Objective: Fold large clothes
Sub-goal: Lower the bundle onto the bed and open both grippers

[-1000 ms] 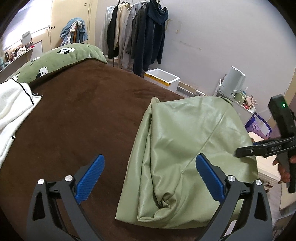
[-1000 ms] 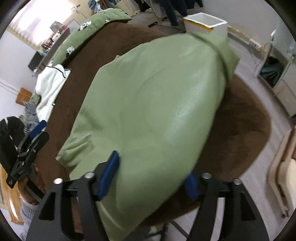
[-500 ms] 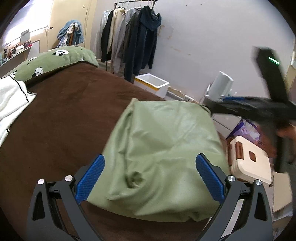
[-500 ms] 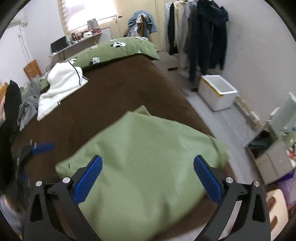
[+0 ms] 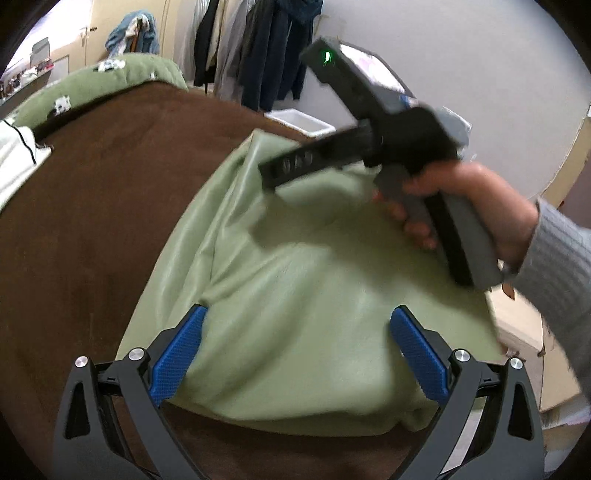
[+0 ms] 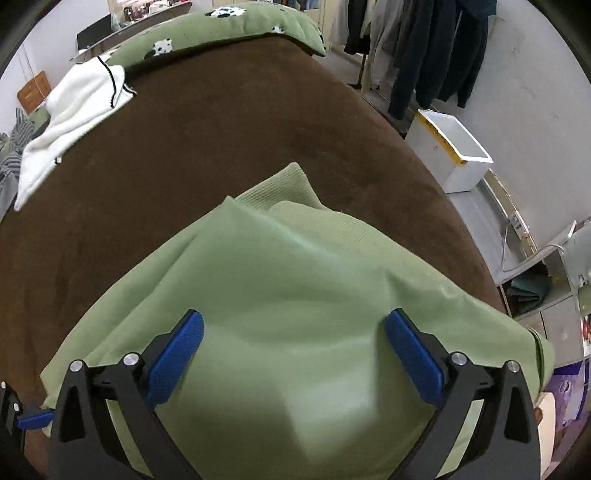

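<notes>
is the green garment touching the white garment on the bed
Apart. The right wrist view shows the green garment low on the brown bedcover, with bare cover between it and the white garment.

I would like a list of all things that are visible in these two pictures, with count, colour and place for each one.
garment: 1, light green, folded on the near part of the bed
bed cover: 1, brown, under the garment
pillow: 1, green with panda print, far end of the bed
white cloth: 1, white with a dark trim, far left on the bed
hanging clothes: several, dark and grey, on a rack by the wall
box: 1, white, open, on the floor beside the bed
left gripper: 1, black with blue pads, open above the garment
right gripper: 1, black with blue pads, open above the garment, jaws just opened
hand: 1, grey sleeve, holds the right gripper
</notes>
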The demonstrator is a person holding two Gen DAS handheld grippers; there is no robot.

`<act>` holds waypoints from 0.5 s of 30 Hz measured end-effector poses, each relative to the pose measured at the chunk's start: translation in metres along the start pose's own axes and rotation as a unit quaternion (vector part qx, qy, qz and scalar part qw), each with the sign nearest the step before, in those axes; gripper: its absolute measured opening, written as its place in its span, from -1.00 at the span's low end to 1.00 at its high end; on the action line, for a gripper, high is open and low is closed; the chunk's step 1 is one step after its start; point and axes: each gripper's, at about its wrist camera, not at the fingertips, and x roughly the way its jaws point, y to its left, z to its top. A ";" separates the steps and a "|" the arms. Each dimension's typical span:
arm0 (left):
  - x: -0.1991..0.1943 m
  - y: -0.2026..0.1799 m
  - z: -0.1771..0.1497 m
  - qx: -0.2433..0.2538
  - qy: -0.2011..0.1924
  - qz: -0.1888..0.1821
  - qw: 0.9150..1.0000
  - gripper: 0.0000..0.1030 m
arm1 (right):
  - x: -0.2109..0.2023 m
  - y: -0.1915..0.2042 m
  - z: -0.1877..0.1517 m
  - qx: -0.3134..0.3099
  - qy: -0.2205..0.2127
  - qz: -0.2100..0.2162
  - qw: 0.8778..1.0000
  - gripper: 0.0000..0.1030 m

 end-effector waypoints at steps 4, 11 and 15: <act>0.002 0.009 -0.010 0.003 -0.009 -0.005 1.000 0.88 | 0.011 0.000 0.008 0.003 -0.008 -0.002 1.000 0.91; 0.007 0.010 -0.014 -0.004 -0.019 -0.005 1.000 0.89 | 0.020 -0.001 0.018 0.014 -0.015 0.003 1.000 0.91; 0.006 0.009 -0.017 -0.001 -0.020 -0.004 1.000 0.89 | 0.022 0.000 0.018 0.014 -0.017 0.001 1.000 0.91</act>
